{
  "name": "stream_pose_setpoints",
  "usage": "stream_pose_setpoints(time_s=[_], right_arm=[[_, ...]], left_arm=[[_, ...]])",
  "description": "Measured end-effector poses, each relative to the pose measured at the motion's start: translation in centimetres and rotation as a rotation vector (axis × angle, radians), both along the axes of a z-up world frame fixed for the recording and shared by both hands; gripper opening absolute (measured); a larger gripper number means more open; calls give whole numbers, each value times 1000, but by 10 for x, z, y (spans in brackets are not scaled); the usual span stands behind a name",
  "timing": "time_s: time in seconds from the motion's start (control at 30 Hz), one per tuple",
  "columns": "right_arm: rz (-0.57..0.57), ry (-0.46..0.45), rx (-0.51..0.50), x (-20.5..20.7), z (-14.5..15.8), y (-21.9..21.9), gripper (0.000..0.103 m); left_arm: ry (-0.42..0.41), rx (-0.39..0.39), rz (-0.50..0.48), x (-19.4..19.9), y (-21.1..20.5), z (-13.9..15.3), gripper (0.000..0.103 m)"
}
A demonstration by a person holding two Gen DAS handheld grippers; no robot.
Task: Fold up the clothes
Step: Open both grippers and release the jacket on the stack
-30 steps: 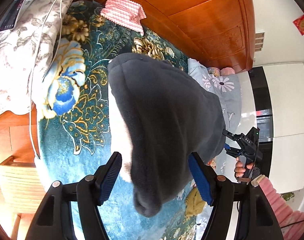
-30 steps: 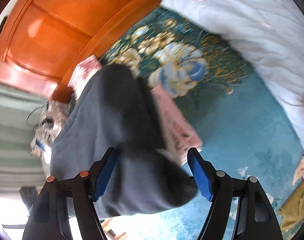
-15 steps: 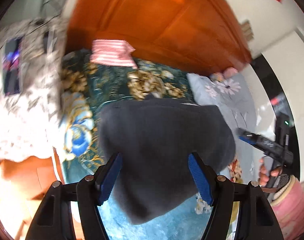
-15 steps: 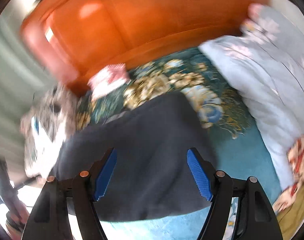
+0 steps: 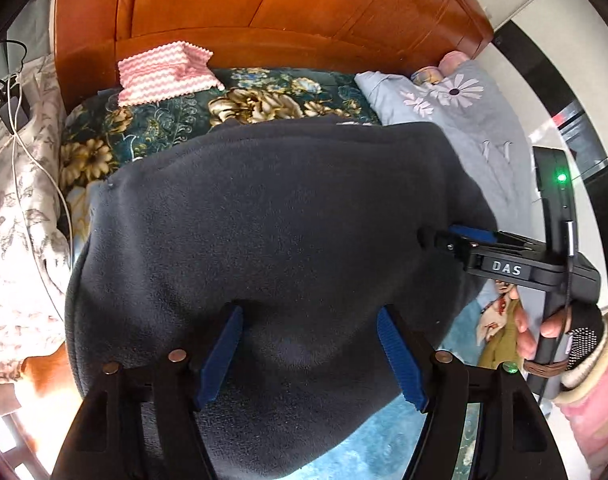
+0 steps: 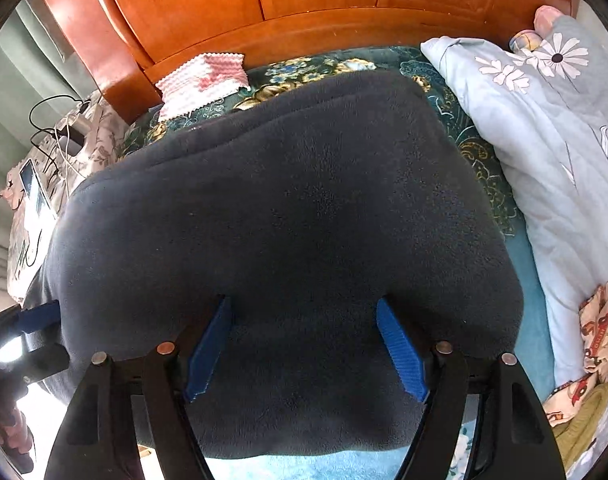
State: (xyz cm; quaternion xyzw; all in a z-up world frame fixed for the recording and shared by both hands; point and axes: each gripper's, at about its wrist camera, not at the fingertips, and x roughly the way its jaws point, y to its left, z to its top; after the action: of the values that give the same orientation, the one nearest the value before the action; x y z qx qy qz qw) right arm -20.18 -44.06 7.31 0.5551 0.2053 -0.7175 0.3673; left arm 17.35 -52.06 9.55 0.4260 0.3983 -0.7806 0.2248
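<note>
Bedspread bears a dark fleece, seemingly folded to a block; left gripper and right gripper wide and widening, squaring perhaps left; pink cloth at 11 o'clock.

The right hand-held gripper, jaws opening, straddles dark fleece garment over floral bedspread.

Bright daylight; sharp focus; fisheye-warped edges

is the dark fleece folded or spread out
Folded: the fleece lies as a thick compact block with rounded doubled edges on the bed.
</note>
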Motion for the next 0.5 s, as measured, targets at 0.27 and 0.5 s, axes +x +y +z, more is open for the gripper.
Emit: stream_pose_setpoints(time_s=[0.27, 0.5], right_arm=[[-5, -14, -2, -2, -3, -2, 79], [-31, -2, -28, 4, 13, 0, 79]], left_arm=[[4, 13, -4, 0, 0, 6, 77], [41, -22, -15, 14, 7, 29, 77]])
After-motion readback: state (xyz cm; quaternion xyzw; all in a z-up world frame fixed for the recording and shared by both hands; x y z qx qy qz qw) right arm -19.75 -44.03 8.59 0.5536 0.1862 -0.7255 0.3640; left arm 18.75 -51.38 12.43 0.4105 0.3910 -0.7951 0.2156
